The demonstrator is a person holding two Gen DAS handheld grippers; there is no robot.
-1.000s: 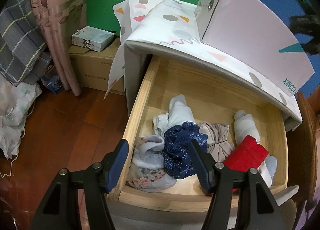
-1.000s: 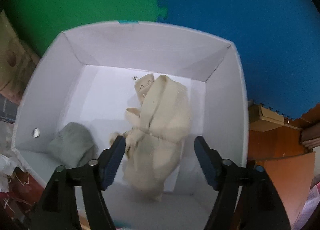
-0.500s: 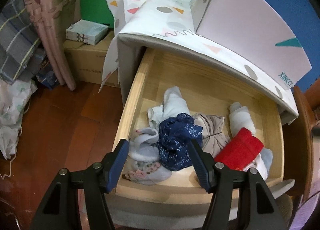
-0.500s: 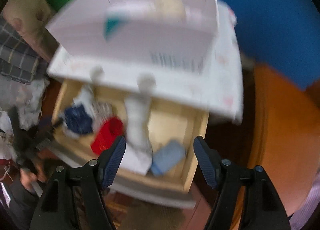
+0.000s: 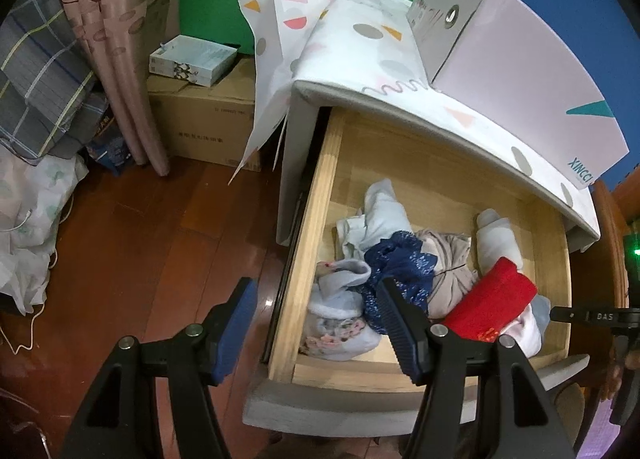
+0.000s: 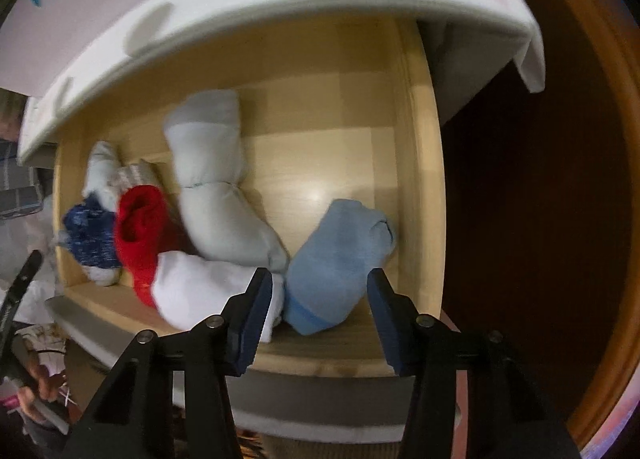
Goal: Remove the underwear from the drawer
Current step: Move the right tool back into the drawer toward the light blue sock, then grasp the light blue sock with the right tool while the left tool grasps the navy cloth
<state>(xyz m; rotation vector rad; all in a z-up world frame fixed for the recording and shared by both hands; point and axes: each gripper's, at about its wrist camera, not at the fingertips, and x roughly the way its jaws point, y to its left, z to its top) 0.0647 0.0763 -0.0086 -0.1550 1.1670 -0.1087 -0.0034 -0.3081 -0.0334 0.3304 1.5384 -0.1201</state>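
Left wrist view
Left claw [image 5: 316, 323]: jaws stand well apart with nothing between the pads; it hangs over the near left corner of the drawer.
Drawer [image 5: 316, 243]: pulled out of a white cabinet [image 5: 296, 163], light wood inside.
Underwear: a heap lies in the near half of the drawer, the far half bare wood.
Navy piece [image 5: 400, 271]: lacy, in the middle of the heap, just beyond the claw's right finger [image 5: 400, 327].
Pale blue pieces [image 5: 344, 299]: at the near left, against the drawer's left wall.
Beige piece [image 5: 448, 263]: just right of the navy one, touching it.
Red piece [image 5: 492, 303]: near right, lying over a white piece.
Box [image 5: 520, 71]: white cardboard, on top of the cabinet, on a patterned cloth [image 5: 352, 39].
Floor [image 5: 140, 243]: dark wood, to the left of the drawer.

Right wrist view
Right claw [image 6: 318, 311]: pointing down into the near right part of the drawer [image 6: 416, 163]; its jaws have just been closing and stand part open, pads clear of the cloth.
Light blue bundle [image 6: 340, 259]: rolled, lying between the two fingers but farther in, not gripped.
White bundle [image 6: 200, 291]: just left of the blue one, its near end behind the left finger [image 6: 250, 319].
Grey-white roll [image 6: 216, 179]: farther in, leaning toward the blue bundle.
Red piece [image 6: 140, 227]: left of the white bundle.
Navy piece [image 6: 90, 231]: far left, beside the red one.
Picture: blurred, fine detail unclear.
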